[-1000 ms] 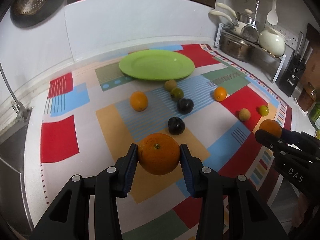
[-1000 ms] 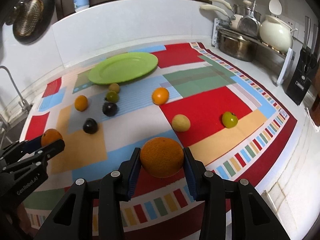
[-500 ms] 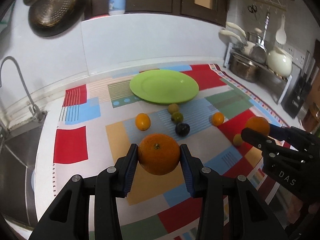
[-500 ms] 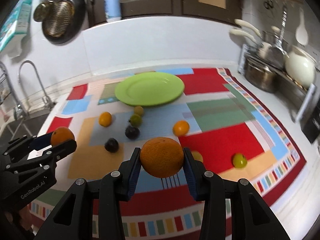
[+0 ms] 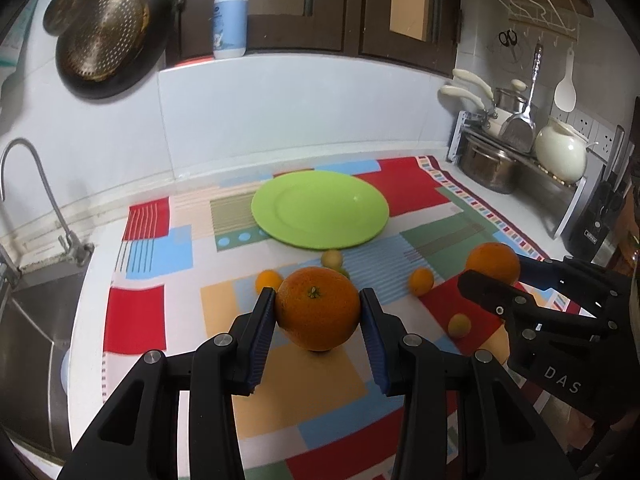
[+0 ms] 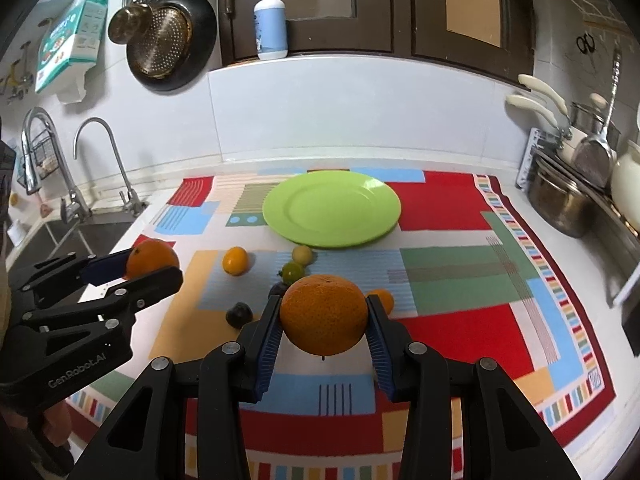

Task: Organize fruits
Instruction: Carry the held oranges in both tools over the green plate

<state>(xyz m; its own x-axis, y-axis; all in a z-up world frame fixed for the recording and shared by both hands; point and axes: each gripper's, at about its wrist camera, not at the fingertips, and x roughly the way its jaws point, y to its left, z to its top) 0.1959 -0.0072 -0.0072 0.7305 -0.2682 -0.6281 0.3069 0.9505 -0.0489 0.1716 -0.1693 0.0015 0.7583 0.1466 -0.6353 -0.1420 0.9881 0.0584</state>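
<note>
Left wrist view: your left gripper (image 5: 318, 314) is clamped on an orange (image 5: 317, 308), its blue pads pressed to both sides, stem end facing the camera, and the fruit is held clear above the cloth (image 5: 136, 318). Off to the right in this view your right gripper (image 5: 496, 276) is likewise closed on a second orange (image 5: 493, 262). Right wrist view shows the same pair from the other side: the right gripper (image 6: 323, 320) grips its orange (image 6: 324, 314), and the left gripper (image 6: 154, 264) sits at the left edge with its fruit. A green plate (image 6: 332, 209), with nothing on it, lies straight ahead of both tools and lower, at the far side of the cloth. Small fruits lie on the cloth between you and the plate, among them a mandarin (image 6: 235, 260) and a dark plum (image 6: 239, 314). Both hands look about equally near the plate, so either orange could likely go forward and down onto it first
</note>
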